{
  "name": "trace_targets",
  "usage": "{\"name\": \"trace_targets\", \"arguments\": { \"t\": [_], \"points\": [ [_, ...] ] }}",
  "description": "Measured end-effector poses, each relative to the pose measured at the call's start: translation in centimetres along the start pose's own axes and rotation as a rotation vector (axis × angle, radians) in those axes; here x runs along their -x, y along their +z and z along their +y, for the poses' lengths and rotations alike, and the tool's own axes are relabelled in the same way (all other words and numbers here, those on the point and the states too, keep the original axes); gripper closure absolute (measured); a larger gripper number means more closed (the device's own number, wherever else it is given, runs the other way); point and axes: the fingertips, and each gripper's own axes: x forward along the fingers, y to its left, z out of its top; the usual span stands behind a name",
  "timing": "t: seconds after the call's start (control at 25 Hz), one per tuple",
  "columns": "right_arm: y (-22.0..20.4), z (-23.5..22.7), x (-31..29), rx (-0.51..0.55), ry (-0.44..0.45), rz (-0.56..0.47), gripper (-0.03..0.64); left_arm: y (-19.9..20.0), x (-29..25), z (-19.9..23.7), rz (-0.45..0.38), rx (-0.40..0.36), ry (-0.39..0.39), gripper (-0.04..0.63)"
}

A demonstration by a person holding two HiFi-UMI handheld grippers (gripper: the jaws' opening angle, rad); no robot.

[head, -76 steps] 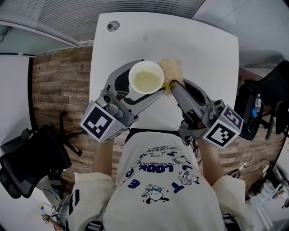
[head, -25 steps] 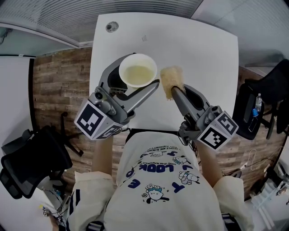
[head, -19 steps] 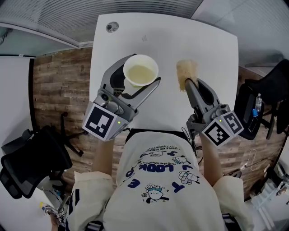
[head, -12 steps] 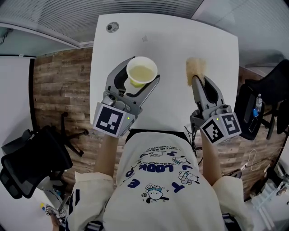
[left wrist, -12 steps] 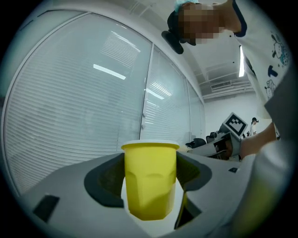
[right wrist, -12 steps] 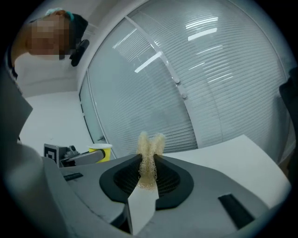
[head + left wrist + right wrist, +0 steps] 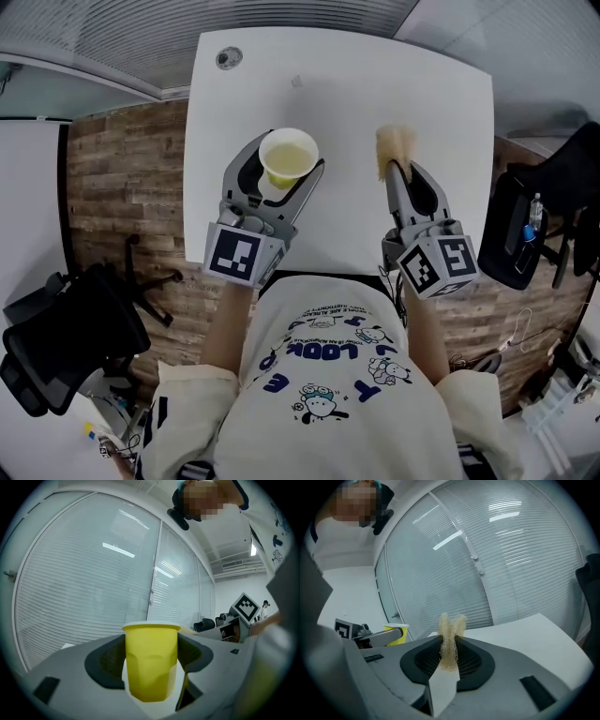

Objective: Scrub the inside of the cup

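A yellow cup [image 7: 288, 157] with a white rim stands upright between the jaws of my left gripper [image 7: 284, 173], which is shut on it over the white table [image 7: 337, 75]. In the left gripper view the cup [image 7: 151, 664] fills the gap between the dark pads. My right gripper [image 7: 396, 167] is shut on a pale beige mesh scrubber [image 7: 395, 147], off to the right of the cup and apart from it. In the right gripper view the scrubber [image 7: 451, 641] is pinched thin between the pads, its frilly top sticking out, and the cup [image 7: 397, 635] shows at the left.
A small round dark disc [image 7: 226, 58] lies at the table's far left corner. Black office chairs stand at the left [image 7: 66, 323] and right [image 7: 548, 216] of the table on the wood floor. Windows with white blinds [image 7: 497, 564] lie beyond the table.
Both grippers have come down and drawn nearer to the person. The right gripper with the scrubber moved right, away from the cup. The cup was turned from tilted to upright.
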Motion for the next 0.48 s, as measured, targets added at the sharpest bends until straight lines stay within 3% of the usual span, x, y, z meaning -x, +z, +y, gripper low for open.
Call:
{"name": "trace_targets", "arguments": {
  "t": [0.48],
  "points": [
    [1.7, -0.7, 1.5, 0.037, -0.094, -0.082, 0.543, 1.1, 0.0, -0.6, -0.031, 0.002, 0.008, 0.247]
  ]
}}
